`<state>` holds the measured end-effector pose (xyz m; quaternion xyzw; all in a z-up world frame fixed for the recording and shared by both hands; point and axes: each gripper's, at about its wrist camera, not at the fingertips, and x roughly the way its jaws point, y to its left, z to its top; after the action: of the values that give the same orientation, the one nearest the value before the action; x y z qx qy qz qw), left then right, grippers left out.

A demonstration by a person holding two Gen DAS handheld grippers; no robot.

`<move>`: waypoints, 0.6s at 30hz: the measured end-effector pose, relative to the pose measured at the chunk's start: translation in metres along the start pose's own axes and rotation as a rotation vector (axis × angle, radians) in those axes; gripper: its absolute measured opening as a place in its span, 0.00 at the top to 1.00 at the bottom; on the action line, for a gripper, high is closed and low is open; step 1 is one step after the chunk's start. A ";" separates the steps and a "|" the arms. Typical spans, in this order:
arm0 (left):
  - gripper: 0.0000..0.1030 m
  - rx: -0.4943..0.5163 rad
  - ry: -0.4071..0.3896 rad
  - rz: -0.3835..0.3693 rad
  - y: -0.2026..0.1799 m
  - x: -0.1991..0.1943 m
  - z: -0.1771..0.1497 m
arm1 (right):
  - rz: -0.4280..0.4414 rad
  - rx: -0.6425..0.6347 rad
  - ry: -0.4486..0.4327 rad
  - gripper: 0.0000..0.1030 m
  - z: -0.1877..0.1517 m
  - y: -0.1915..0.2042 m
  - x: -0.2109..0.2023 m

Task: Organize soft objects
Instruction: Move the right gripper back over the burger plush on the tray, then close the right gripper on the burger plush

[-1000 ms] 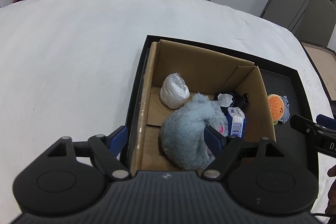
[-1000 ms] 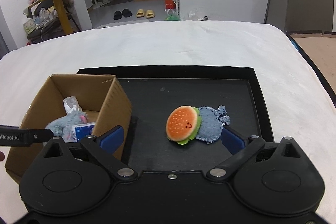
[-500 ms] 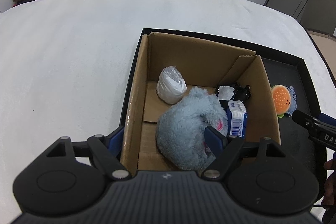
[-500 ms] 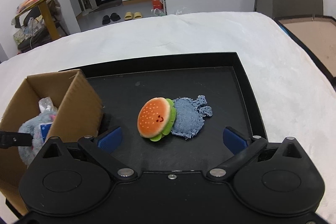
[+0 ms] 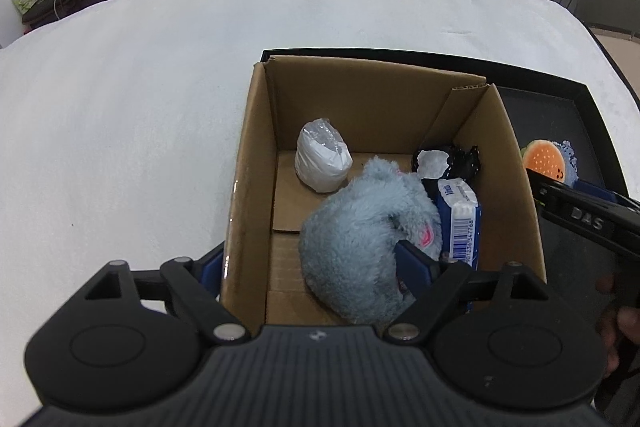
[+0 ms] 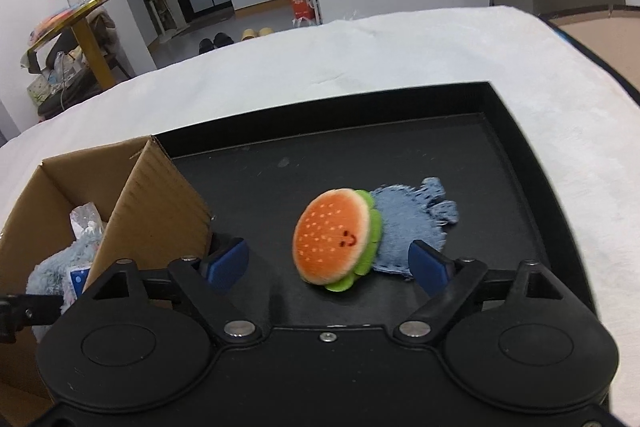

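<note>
Although the small round orange-and-green plush burger [image 6: 334,233] lay at centre frame on the black tray [image 6: 520,131], half over a flat blue denim patch [image 6: 408,223], it looked light and squashy, best pinched across its bun edges. Both the right gripper [image 6: 328,261] and the left gripper [image 5: 316,261] hung spread and empty. The tray and the brown cardboard box [image 5: 372,99] of soft things sat on a white-clothed desk [image 5: 140,87], in a room with a tiled floor at upper frame.

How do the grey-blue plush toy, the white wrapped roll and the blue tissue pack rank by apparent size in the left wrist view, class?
1. Grey-blue plush toy, clearly the largest.
2. and 3. White wrapped roll and blue tissue pack look alike. The pack is partly hidden and nearer the camera, so these two stay unranked.
</note>
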<state>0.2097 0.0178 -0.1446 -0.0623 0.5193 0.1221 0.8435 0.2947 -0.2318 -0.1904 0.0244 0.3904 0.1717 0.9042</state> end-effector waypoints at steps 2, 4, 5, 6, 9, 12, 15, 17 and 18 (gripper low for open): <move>0.18 0.003 0.001 0.007 -0.001 0.001 0.000 | 0.004 -0.002 0.006 0.21 0.000 0.002 0.005; 0.18 0.000 0.004 0.011 -0.001 0.001 0.000 | 0.004 -0.002 0.010 0.21 -0.001 0.004 0.009; 0.18 -0.002 0.004 0.011 -0.001 0.001 0.000 | 0.003 0.000 0.013 0.21 -0.001 0.003 0.011; 0.18 -0.002 0.005 0.011 -0.001 0.001 0.000 | 0.001 0.002 0.013 0.22 -0.001 0.002 0.012; 0.18 -0.005 0.004 0.009 -0.001 0.002 0.001 | -0.018 -0.002 0.027 0.53 -0.002 0.001 0.015; 0.18 -0.009 0.003 0.004 0.000 0.001 0.000 | -0.028 0.008 0.027 0.68 -0.002 -0.002 0.013; 0.18 -0.013 0.002 0.002 0.001 0.002 0.000 | -0.025 0.009 0.017 0.71 -0.005 -0.006 0.007; 0.18 -0.014 0.001 0.000 0.001 0.002 0.000 | -0.025 0.008 0.013 0.72 -0.007 -0.008 0.003; 0.18 -0.015 0.000 -0.002 0.000 0.001 0.000 | -0.026 0.008 0.012 0.72 -0.008 -0.008 0.001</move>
<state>0.2098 0.0183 -0.1459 -0.0691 0.5181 0.1251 0.8433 0.2922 -0.2395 -0.1984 0.0218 0.3969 0.1585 0.9038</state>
